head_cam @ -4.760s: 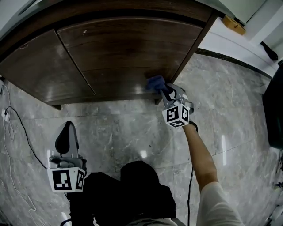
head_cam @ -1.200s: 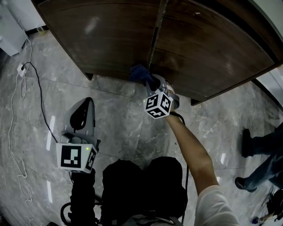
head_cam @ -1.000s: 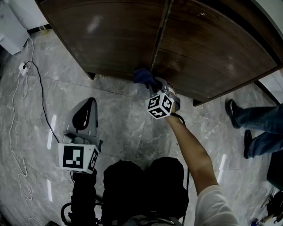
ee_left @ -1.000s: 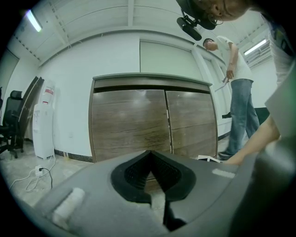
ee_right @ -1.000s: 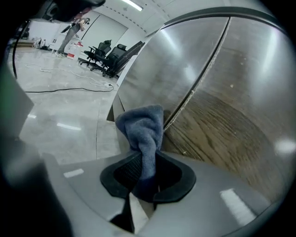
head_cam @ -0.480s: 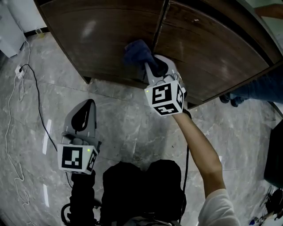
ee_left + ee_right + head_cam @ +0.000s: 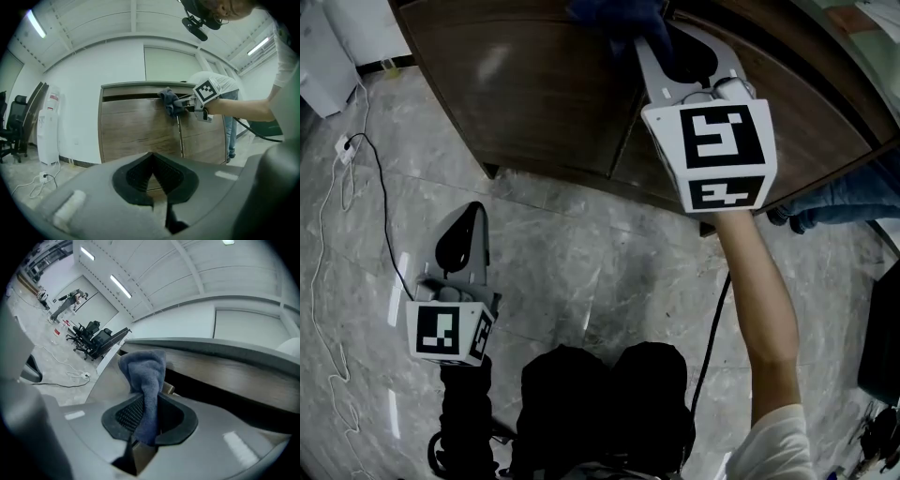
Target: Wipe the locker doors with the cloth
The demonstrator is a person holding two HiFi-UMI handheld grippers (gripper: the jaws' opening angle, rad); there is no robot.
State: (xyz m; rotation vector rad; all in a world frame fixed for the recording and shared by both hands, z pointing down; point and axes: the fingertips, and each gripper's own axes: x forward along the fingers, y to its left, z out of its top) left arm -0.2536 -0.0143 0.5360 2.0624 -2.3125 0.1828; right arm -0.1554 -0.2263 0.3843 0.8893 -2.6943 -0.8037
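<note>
- The fingers (image 7: pixel 123 417) of the right gripper (image 7: pixel 149 425) are clamped on the blue cloth (image 7: pixel 144 373). It stands up out of them in a bunched fold.
- The fingers of the left gripper (image 7: pixel 152 180) are closed together with nothing between them. It hangs low over the floor (image 7: pixel 581 262), well in front of the locker doors (image 7: pixel 534 103) and taking no part.
- The cloth is now at the very top of the locker doors, just left of the seam (image 7: pixel 179 136) between them. It lies against the dark strip under the locker top (image 7: pixel 225 350). From the head view it sits at the picture's upper edge, half cut off.
- A second ago the cloth was at the foot of the doors beside this same seam. The right gripper has since swept it straight up the full height of the doors, with the arm now stretched out.
- That looks like one bottom-to-top stroke finished along the seam. The wide faces of both doors, out from the seam, probably still need passes, so the next stroke likely starts from this top edge.
- A bystander's legs (image 7: pixel 853 192) stand past the locker's right end, clear of the work.
</note>
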